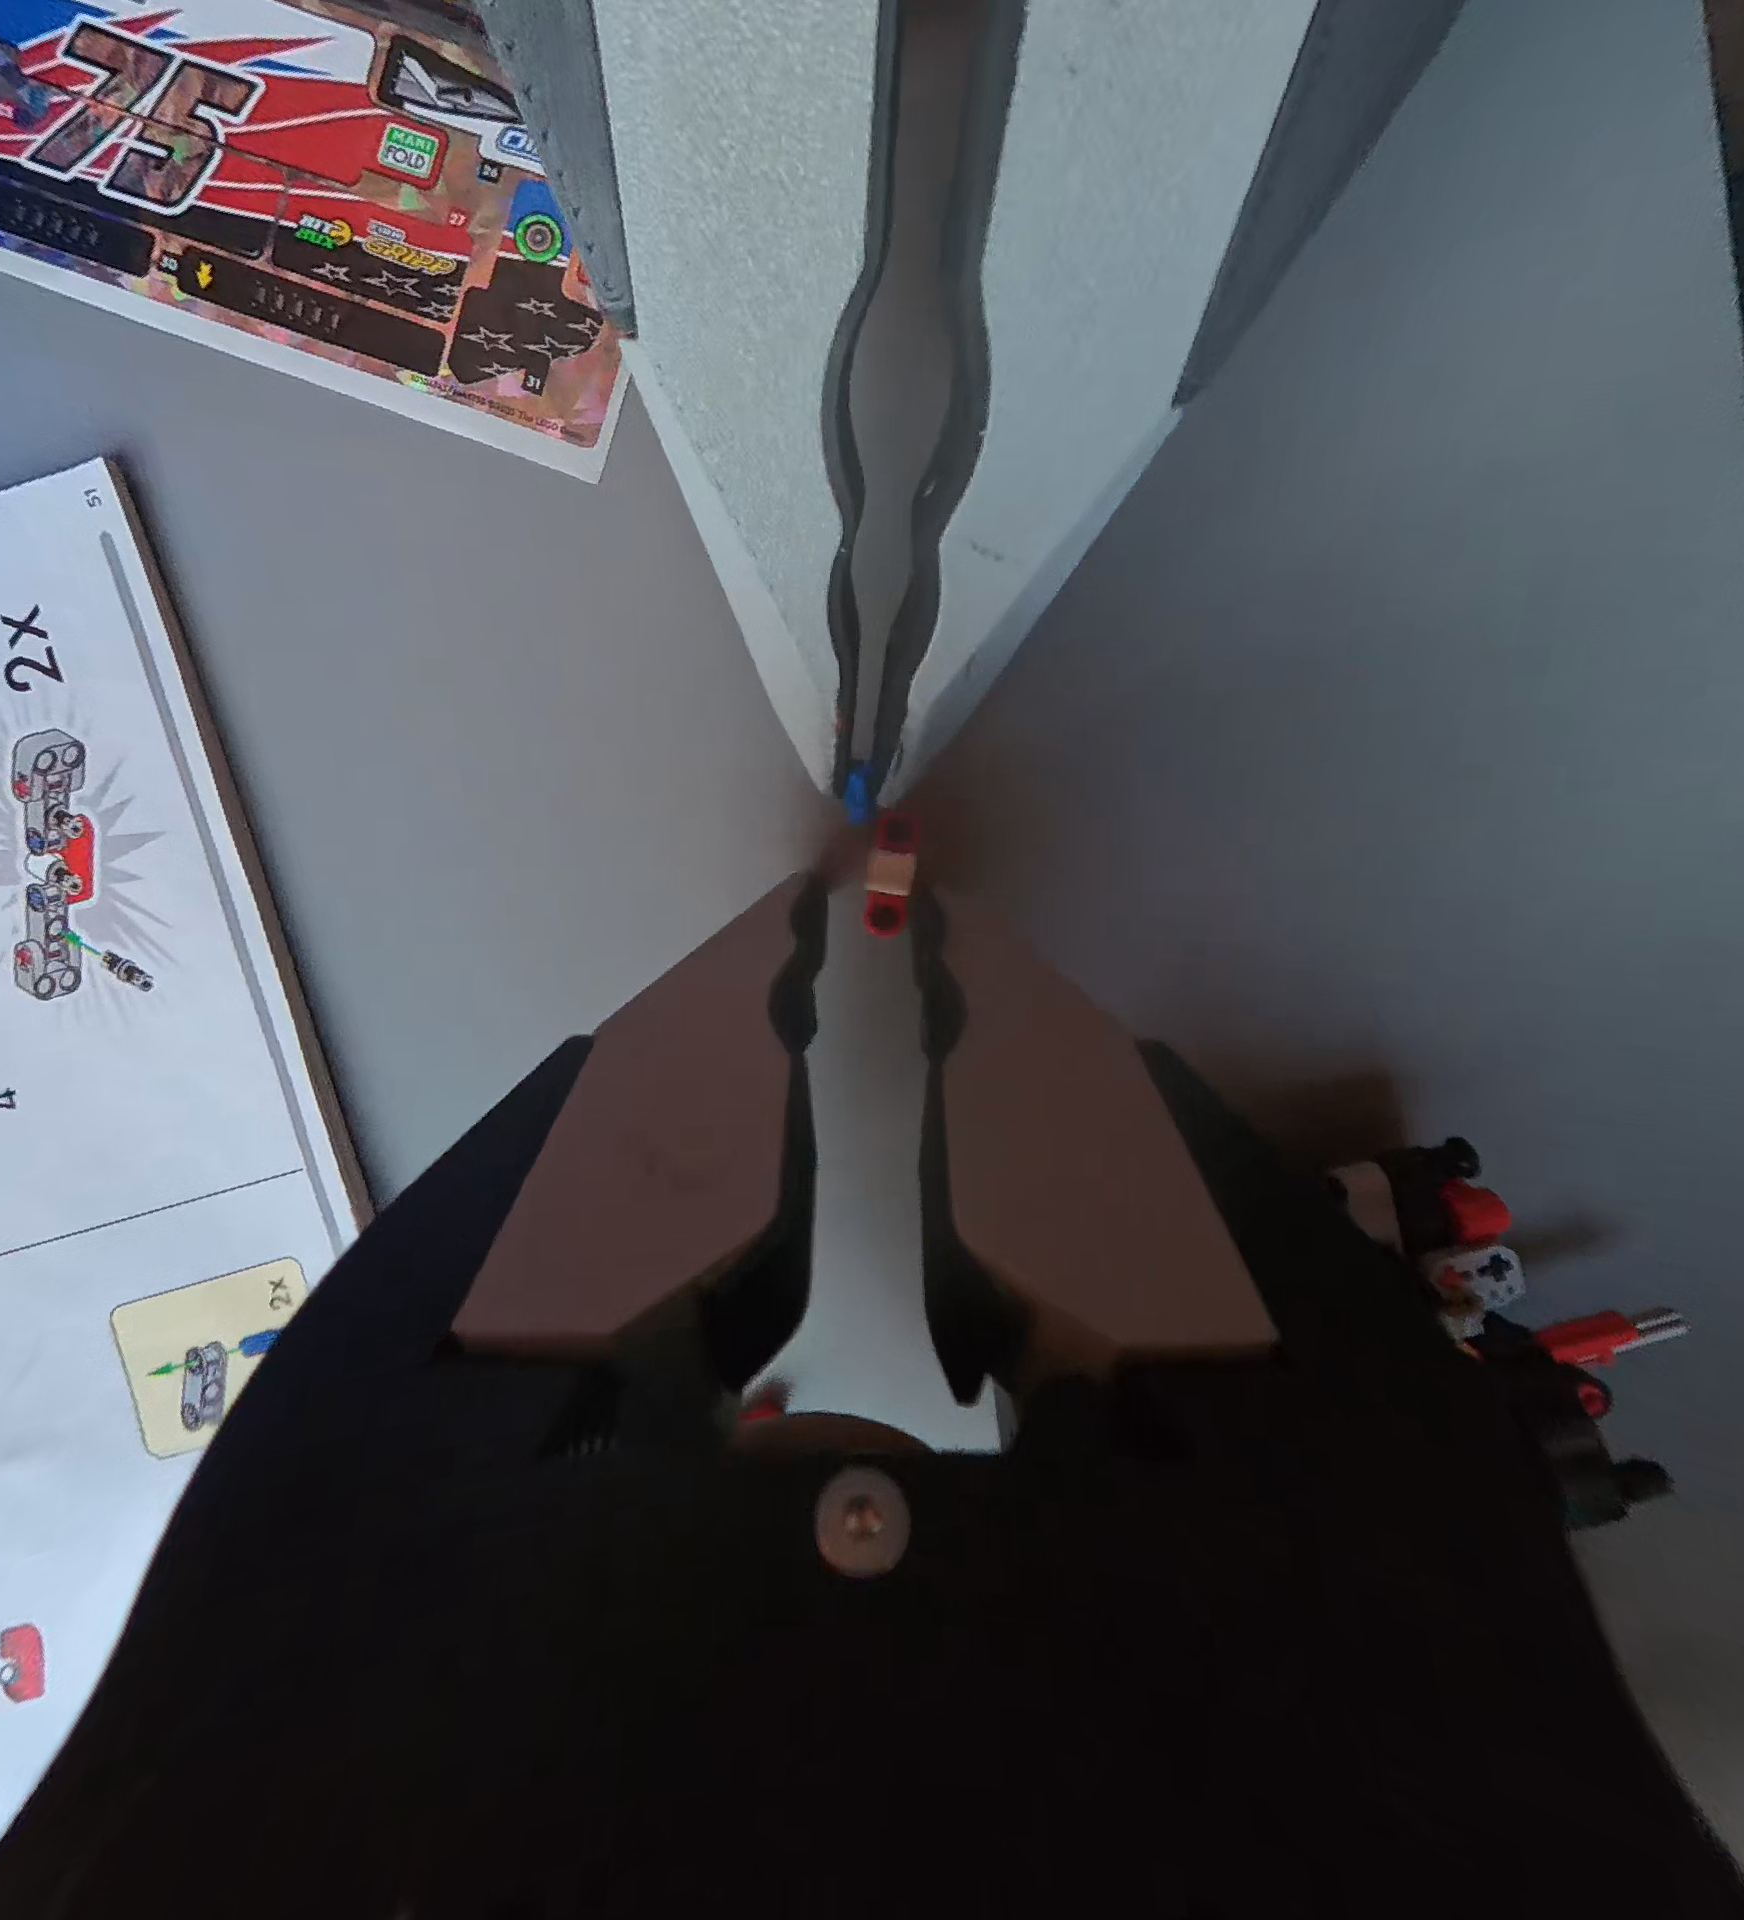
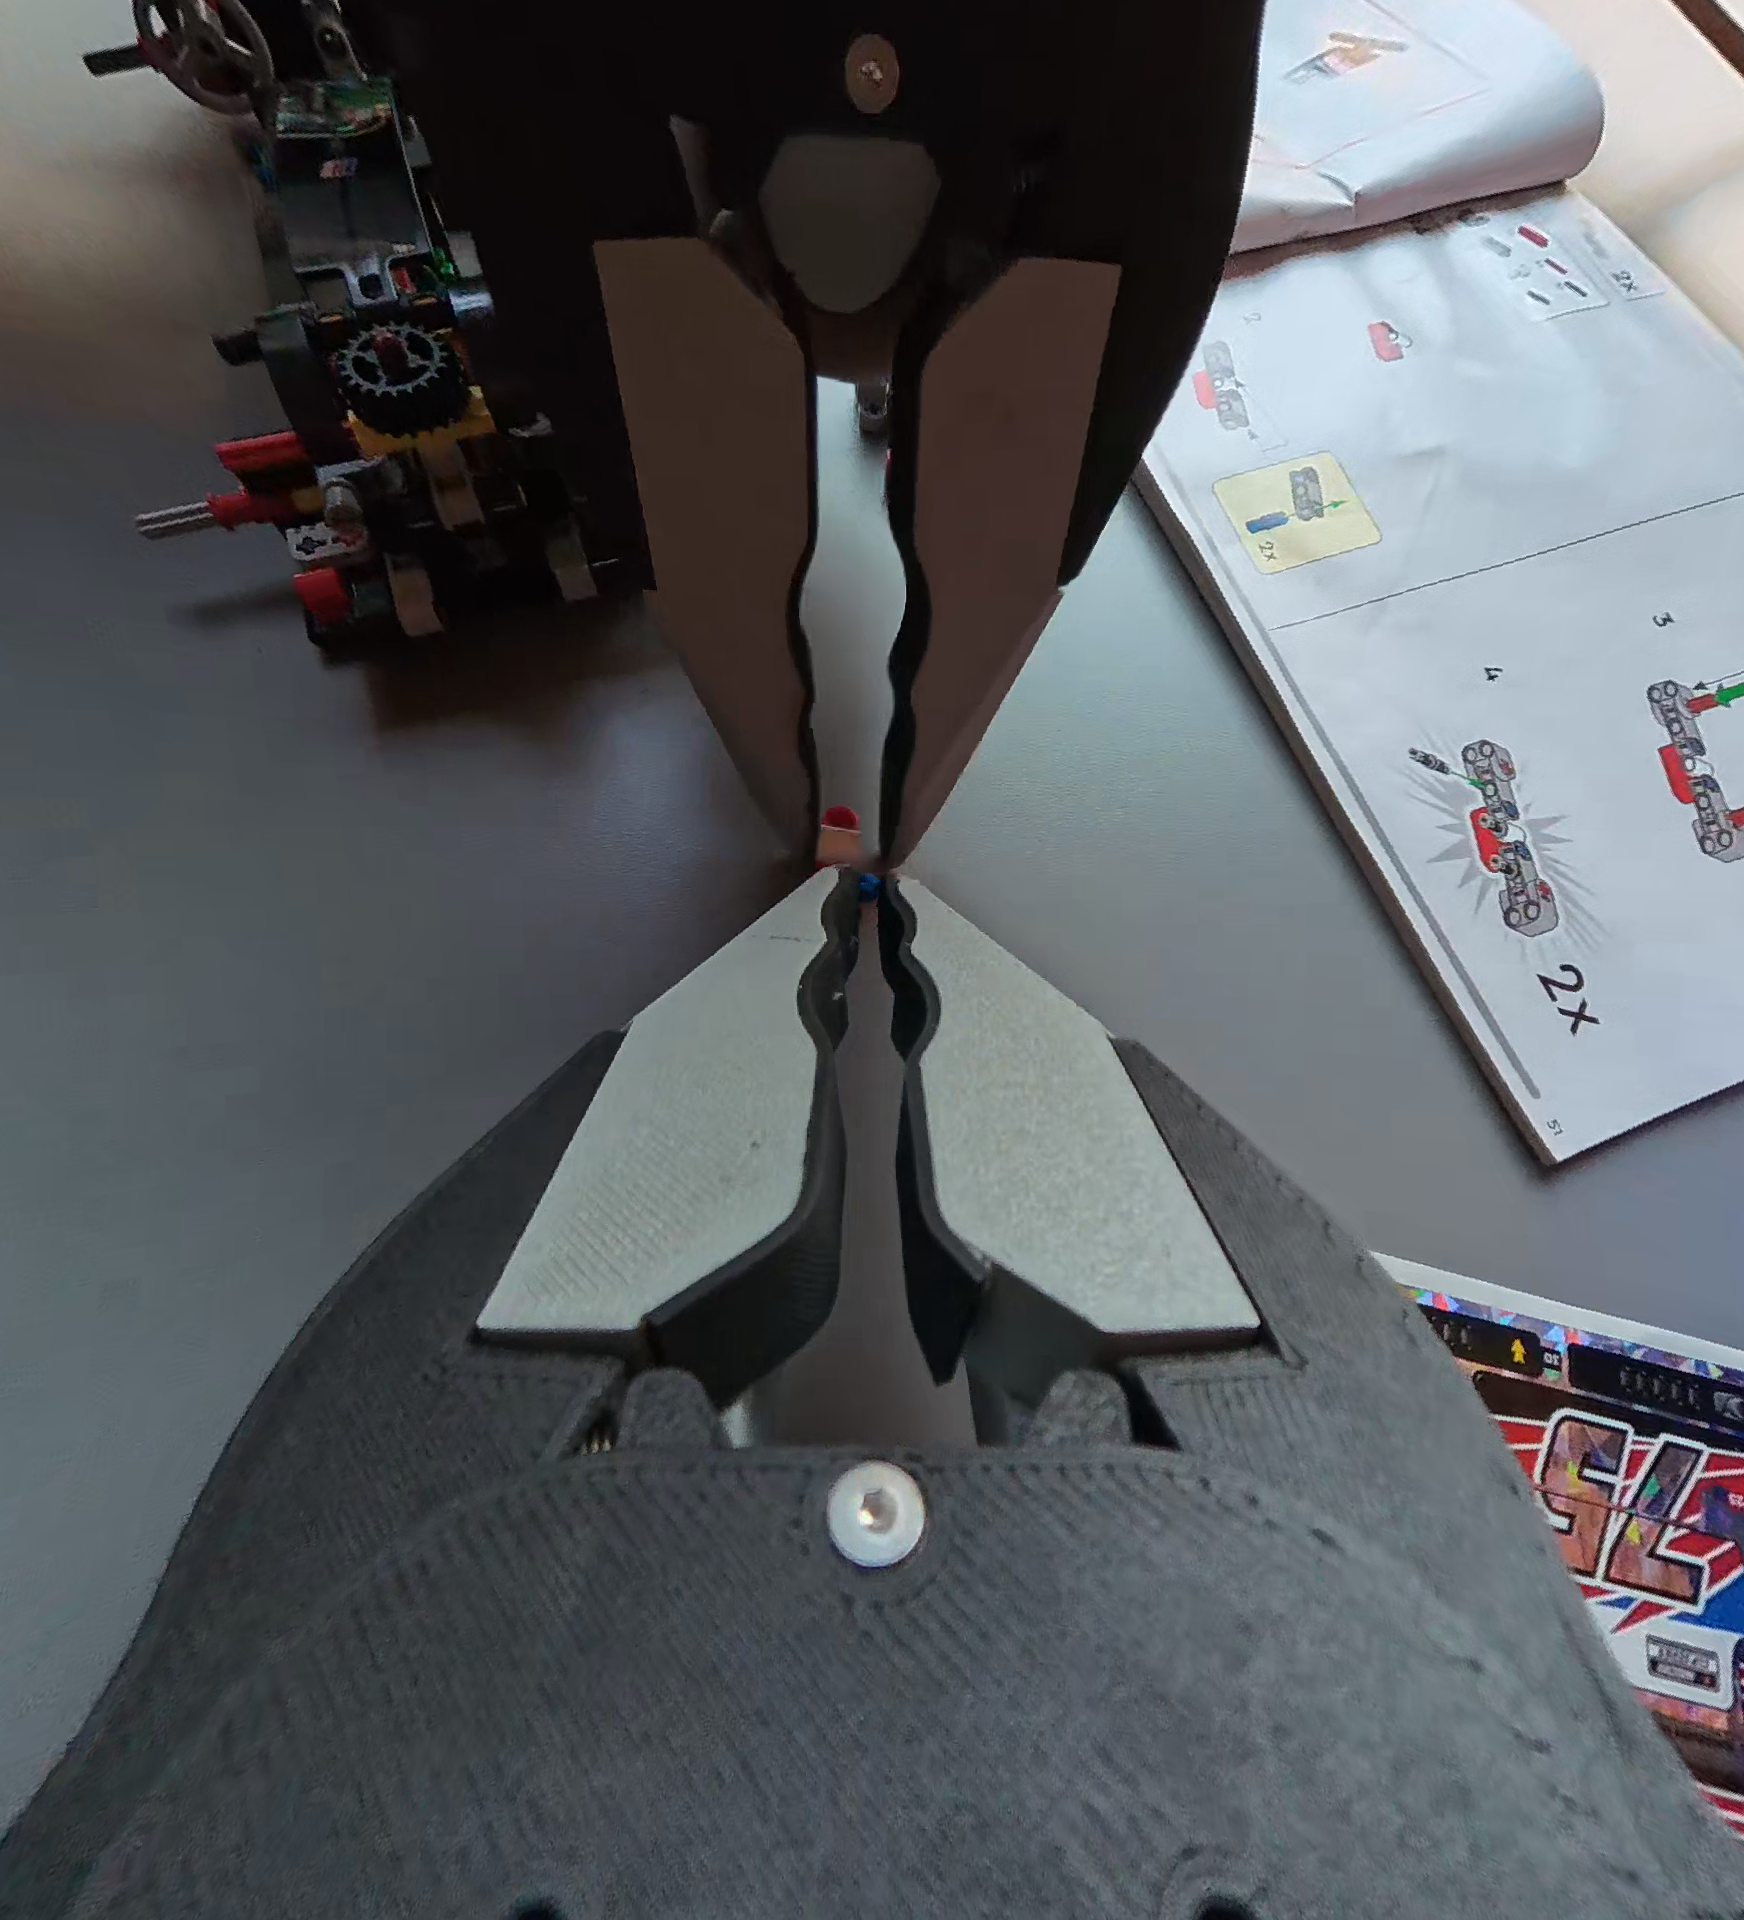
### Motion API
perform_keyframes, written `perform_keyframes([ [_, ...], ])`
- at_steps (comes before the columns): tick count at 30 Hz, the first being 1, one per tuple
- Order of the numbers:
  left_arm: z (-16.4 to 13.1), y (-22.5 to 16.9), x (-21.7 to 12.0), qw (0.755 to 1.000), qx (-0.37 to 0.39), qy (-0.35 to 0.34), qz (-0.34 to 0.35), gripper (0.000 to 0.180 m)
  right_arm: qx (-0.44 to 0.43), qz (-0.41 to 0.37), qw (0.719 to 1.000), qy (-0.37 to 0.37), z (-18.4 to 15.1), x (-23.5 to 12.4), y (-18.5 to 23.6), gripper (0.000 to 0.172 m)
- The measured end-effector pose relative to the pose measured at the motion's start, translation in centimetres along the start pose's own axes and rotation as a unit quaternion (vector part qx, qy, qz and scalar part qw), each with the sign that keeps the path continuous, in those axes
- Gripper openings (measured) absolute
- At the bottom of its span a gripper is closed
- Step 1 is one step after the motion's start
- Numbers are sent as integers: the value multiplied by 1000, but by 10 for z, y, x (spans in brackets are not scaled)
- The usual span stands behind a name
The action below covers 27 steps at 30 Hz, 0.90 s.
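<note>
My left gripper (image 1: 873, 883) is shut on a small red piece with a tan middle (image 1: 889, 873), which sticks out past its fingertips. In the right wrist view the left gripper (image 2: 847, 847) comes in from the top with that piece (image 2: 835, 831) at its tips. My right gripper (image 2: 863, 883) is shut on a small blue pin (image 2: 866, 886). It faces the left gripper tip to tip. In the left wrist view the right gripper (image 1: 868, 779) comes in from the top, and its blue pin (image 1: 855, 795) sits right at the far end of the red piece, slightly to the left.
A partly built black, red and yellow brick model (image 2: 380, 416) stands on the grey table (image 2: 224, 935); it also shows in the left wrist view (image 1: 1502, 1309). An open instruction booklet (image 2: 1522, 675) (image 1: 68, 935) and a colourful sticker sheet (image 2: 1678, 1507) (image 1: 276, 187) lie on the other side. The tips of both grippers are at nearly the same place.
</note>
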<state>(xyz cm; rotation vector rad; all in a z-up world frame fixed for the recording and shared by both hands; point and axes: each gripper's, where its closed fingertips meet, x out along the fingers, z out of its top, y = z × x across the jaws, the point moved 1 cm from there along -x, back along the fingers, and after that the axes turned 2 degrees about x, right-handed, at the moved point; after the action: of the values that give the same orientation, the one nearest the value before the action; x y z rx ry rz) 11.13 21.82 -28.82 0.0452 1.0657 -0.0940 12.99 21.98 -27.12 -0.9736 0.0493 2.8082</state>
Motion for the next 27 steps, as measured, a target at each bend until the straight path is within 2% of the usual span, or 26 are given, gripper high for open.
perform_keyframes([
  [2, 1, 0, 1, 1000, 3, -7, -1, 5, -2, 2, 1000, 0, 0, 0, 2, 1],
  [6, 1, 0, 1, 1000, 1, -16, -2, 4, -5, -1, 1000, 4, 0, 0, 4, 1],
  [10, 2, -2, 1, 1000, -2, -17, -11, 12, 1, -3, 1000, 10, -3, 1, 3, 1],
  [12, 2, 1, 2, 1000, 5, -19, -4, 5, 5, -2, 1000, 11, -3, 1, 4, 1],
  [17, 3, 0, 3, 999, 12, -28, -10, 5, 2, -13, 1000, 20, -3, 1, 3, 1],
  [27, 3, 1, 2, 996, -35, -68, -47, 4, -39, -34, 997, 57, -2, 5, 2, 1],
])
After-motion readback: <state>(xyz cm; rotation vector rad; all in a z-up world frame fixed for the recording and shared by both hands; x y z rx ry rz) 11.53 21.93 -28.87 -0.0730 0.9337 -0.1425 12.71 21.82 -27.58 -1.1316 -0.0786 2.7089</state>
